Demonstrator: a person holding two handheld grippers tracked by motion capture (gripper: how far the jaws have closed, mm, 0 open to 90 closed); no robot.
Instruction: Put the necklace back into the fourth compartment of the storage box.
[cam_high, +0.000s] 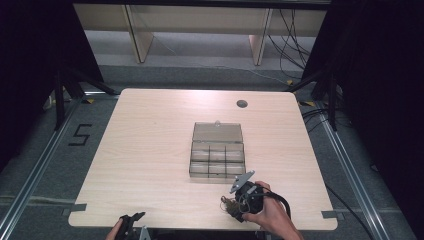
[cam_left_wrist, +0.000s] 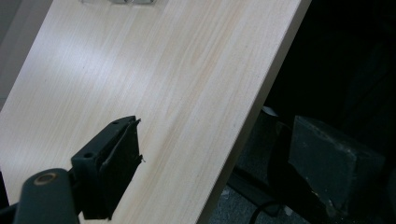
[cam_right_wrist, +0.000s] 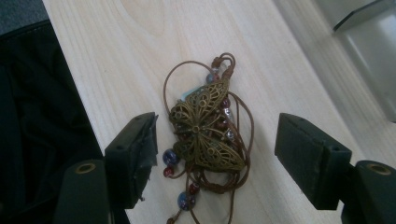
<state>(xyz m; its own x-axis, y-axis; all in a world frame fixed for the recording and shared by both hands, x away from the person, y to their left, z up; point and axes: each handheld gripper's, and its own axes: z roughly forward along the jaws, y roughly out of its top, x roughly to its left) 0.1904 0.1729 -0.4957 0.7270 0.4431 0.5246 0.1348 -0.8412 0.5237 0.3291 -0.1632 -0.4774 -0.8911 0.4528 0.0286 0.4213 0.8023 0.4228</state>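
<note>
— Necklace (cam_right_wrist: 208, 128) check: it lies bunched on the tabletop (cam_high: 150, 150) near the front edge, between your right gripper's (cam_right_wrist: 217, 154) parted jaws, not yet pinched.

— And the risk?

— You may clamp only the butterfly pendant; loose cord and beads could dangle and snag the organizer box (cam_high: 217, 157). Your left gripper (cam_left_wrist: 123, 154) looks closed, empty.

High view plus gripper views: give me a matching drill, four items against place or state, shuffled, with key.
1. brass butterfly pendant on brown beaded cord
2. clear plastic compartment box
3. right gripper
4. left gripper

A. lid open, mid-table
B. jaws together, over bare wood near the table's edge
C. lying on the table's near edge
D. jaws apart, one on each side of the pendant, not touching it

Pairs: 1-C, 2-A, 3-D, 4-B
</note>
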